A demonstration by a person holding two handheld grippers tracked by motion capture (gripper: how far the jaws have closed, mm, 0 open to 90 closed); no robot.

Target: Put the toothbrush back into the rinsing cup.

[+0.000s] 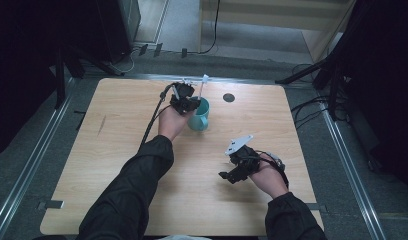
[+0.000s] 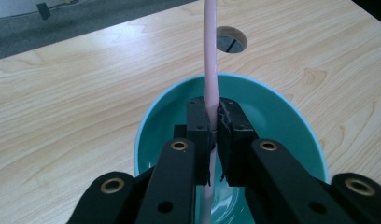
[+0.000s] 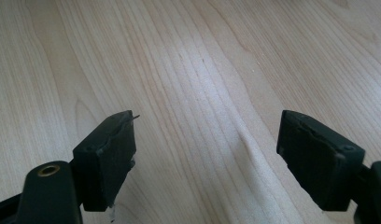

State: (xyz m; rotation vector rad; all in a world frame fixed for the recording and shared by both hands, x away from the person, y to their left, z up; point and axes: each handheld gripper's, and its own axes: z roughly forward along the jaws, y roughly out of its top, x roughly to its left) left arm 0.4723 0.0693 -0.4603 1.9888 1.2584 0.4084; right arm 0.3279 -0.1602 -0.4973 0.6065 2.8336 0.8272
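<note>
Overhead, I counted one teal cup (image 1: 200, 114) on the bench (image 1: 117, 150) and one pink stick (image 2: 210, 56); my left gripper (image 2: 214, 122) fingers pinched it above the cup, while my right gripper (image 3: 205, 154) fingers gaped, empty.

No readable text, label, brand or no. anywhere: teal cup (image 2: 282, 121), pale stick (image 2: 210, 56), wooden table (image 1: 122, 145) all look plain, tho the high view's too coarse for fine print.

Table (image 1: 142, 165): I see light wood, with a round hole (image 1: 229, 97) at the far edge.
On it: I see a teal mug (image 1: 200, 121).
</note>
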